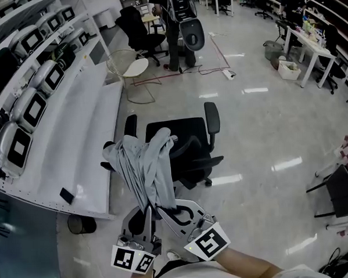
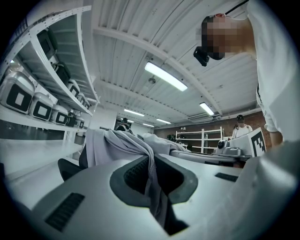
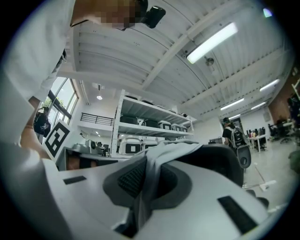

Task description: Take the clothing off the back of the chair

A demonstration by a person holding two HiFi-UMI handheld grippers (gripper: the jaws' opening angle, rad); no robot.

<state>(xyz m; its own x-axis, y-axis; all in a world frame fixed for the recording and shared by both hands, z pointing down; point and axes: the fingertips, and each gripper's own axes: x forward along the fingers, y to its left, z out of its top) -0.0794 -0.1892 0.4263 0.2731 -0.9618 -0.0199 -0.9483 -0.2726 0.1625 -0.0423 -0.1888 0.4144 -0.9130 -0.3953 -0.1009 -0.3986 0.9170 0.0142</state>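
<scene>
A grey garment (image 1: 141,166) hangs in the air in front of a black office chair (image 1: 186,143), gathered into folds between both grippers. My left gripper (image 1: 147,211) is shut on its lower left part, the cloth (image 2: 152,180) pinched between the jaws. My right gripper (image 1: 161,211) is shut on a fold (image 3: 147,185) just beside it. In the right gripper view the chair's back (image 3: 225,164) rises behind the cloth. The garment's far end still lies against the chair near the top of its back.
A long white shelf unit (image 1: 57,130) with several grey cases stands to the left of the chair. A white wire chair (image 1: 130,71) and another black chair (image 1: 139,30) stand further back, near a person (image 1: 177,25). A black chair with a checkered cloth (image 1: 345,184) is at right.
</scene>
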